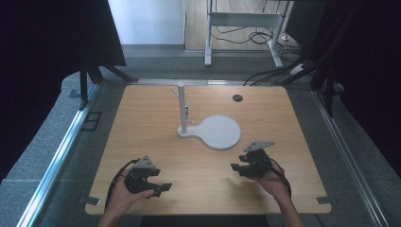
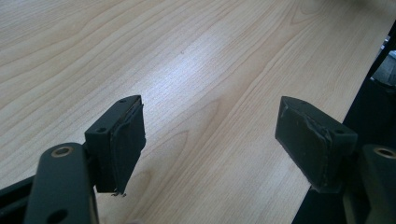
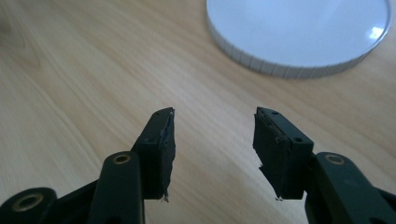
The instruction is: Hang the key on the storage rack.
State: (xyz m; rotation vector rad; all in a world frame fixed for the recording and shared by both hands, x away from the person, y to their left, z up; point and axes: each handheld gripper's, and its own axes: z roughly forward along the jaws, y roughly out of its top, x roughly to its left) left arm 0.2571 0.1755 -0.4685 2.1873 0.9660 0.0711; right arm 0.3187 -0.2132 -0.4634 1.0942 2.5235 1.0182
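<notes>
A white stand [image 1: 215, 132] sits mid-table: a round flat base with an upright post [image 1: 181, 106] at its left carrying small pegs. My left gripper [image 1: 163, 188] rests low over the table's near left, held in a hand, jaws wide apart with bare wood between them [image 2: 210, 126]. My right gripper [image 1: 235, 167] hovers near the front right, just short of the round base, whose white rim [image 3: 280, 67] lies beyond its jaws. Those jaws stand open around nothing [image 3: 214, 135].
The wooden table [image 1: 142, 123] has a dark cable hole [image 1: 237, 98] at the back right. Metal rails run along both sides. Behind it stand a white desk frame [image 1: 243, 21] and cables on the floor. Dark curtains flank the scene.
</notes>
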